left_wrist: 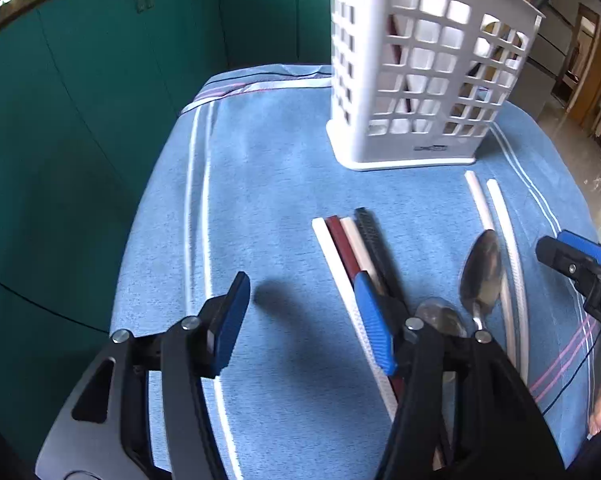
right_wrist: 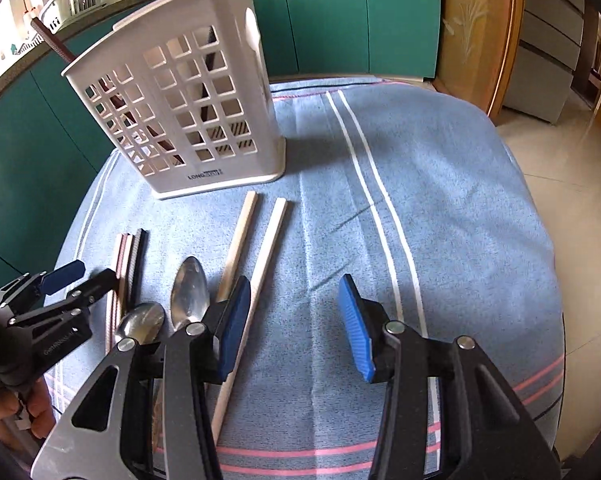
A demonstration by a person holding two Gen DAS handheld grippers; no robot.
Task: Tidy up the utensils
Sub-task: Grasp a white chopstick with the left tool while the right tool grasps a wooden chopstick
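Note:
A white slotted utensil holder (left_wrist: 424, 68) stands at the back of the blue cloth; it also shows in the right wrist view (right_wrist: 180, 116) with a dark red stick and a black one inside. A bunch of chopsticks (left_wrist: 356, 248), white, dark red, cream and black, lies mid-table (right_wrist: 130, 256). Two spoons (left_wrist: 482, 272) (right_wrist: 188, 296) lie beside them, then two pale chopsticks (left_wrist: 500, 236) (right_wrist: 256, 260). My left gripper (left_wrist: 304, 320) is open and empty, its right finger over the bunch. My right gripper (right_wrist: 296, 324) is open and empty, its left finger beside the pale chopsticks.
The blue cloth (right_wrist: 440, 200) with white and pink stripes covers a small table. Green cabinets (left_wrist: 100, 100) stand close behind and to the left. Tiled floor (right_wrist: 572, 160) lies to the right. The other gripper shows at each view's edge (left_wrist: 580, 272) (right_wrist: 52, 300).

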